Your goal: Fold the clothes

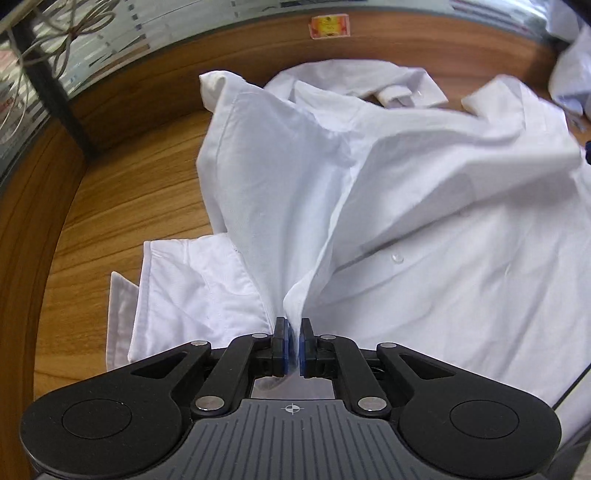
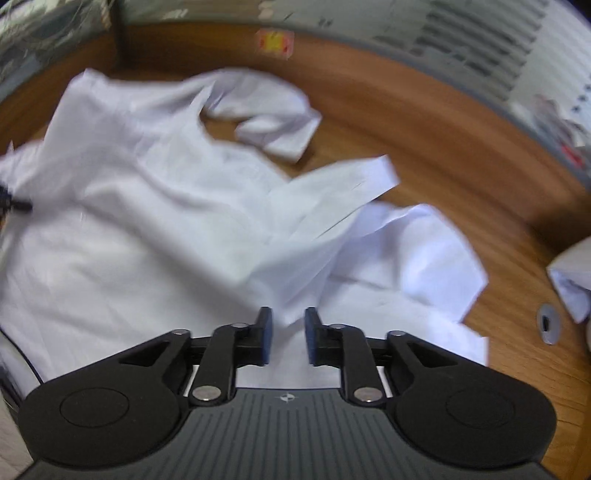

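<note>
Left gripper point(image 1: 294, 332) pinching a raised fold of the white shirt point(image 1: 424, 221) between nearly closed fingers. Right gripper point(image 2: 287, 332) hovering with fingers parted, shirt spreading across the wooden table point(image 1: 122, 206) ahead of both fingertips.

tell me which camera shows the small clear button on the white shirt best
The left wrist view: it is sharp, and the small clear round button sits plainly on the white cotton shirt right of the left gripper. The right wrist view is motion-blurred; no button can be made out there.

The shirt point(image 1: 424, 206) lies spread on the table point(image 1: 122, 192) (sticker point(image 1: 330, 26) behind it, on the far rim).
</note>
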`<move>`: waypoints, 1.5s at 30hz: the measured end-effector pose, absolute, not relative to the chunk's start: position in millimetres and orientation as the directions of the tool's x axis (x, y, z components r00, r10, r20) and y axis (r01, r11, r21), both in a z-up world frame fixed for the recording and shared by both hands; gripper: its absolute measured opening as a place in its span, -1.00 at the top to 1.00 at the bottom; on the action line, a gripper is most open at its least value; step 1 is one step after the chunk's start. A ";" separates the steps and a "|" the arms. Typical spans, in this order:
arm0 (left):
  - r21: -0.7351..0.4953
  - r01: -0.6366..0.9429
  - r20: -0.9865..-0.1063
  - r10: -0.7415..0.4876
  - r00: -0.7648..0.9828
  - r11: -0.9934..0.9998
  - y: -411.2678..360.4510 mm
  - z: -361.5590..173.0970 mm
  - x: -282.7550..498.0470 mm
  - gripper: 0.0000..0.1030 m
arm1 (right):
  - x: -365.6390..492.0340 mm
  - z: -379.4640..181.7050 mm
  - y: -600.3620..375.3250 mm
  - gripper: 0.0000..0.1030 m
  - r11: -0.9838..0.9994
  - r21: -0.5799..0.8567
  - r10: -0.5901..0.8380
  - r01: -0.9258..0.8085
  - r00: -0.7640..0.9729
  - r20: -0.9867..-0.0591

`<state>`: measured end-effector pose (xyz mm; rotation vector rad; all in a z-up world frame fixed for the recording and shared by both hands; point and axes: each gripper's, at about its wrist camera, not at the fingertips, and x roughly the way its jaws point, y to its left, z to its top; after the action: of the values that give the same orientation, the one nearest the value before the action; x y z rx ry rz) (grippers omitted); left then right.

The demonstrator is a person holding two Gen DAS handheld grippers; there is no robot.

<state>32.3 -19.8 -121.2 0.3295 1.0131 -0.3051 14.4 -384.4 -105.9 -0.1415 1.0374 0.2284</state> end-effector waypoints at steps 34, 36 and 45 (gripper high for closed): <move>-0.030 0.199 -0.788 -0.145 0.599 0.980 0.1 -101.3 38.7 0.88 | 112.2 -149.8 -518.0 0.80 0.610 0.616 0.287 0.499 0.585 -0.758; -0.036 0.184 -0.764 -0.146 0.628 0.982 4.7 -92.3 36.9 0.89 | 87.9 -133.9 -517.4 0.81 0.622 0.612 0.255 0.488 0.613 -0.748; -0.014 0.248 -0.741 -0.177 0.648 0.969 4.6 -70.9 27.1 0.89 | -21.4 -62.5 -514.8 0.83 0.676 0.587 0.108 0.445 0.728 -0.677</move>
<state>27.1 4.6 -70.9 0.0914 0.8317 -0.2420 -21.4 -514.8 -62.5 0.8225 0.7499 -0.2108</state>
